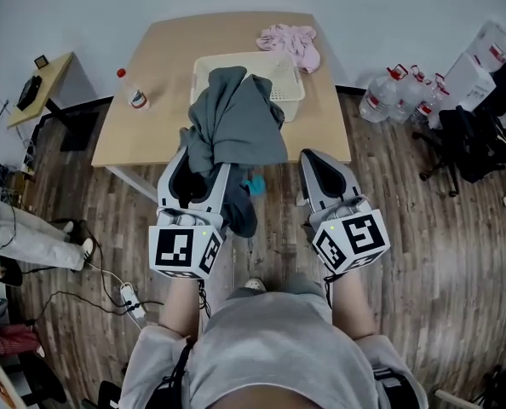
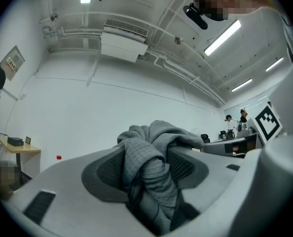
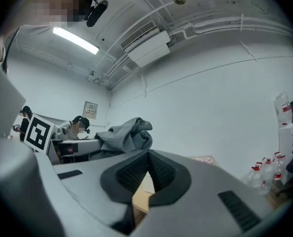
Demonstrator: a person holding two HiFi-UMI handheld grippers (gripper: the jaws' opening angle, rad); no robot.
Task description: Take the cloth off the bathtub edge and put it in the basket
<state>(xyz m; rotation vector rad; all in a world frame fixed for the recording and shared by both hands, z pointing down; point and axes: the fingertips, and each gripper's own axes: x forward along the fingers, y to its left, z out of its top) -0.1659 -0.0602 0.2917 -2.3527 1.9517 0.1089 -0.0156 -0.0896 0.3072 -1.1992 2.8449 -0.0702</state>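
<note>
Left tongs (image 1: 202, 177) clamp one grey cloth (image 1: 236, 122); one pink cloth (image 1: 291, 43) beside one basket (image 1: 291, 88) (on the desk (image 1: 159, 83)); right tongs (image 1: 319, 162) closed, empty.

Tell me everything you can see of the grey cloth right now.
The grey cloth is soft, waffle-textured fabric, crumpled into thick folds. It is bunched between the jaws of the left gripper, which is closed on it. One part bulges past the jaws; a darker end hangs below them. In the head view it overlaps the front of the white basket on the table; whether it touches the basket cannot be told.
</note>
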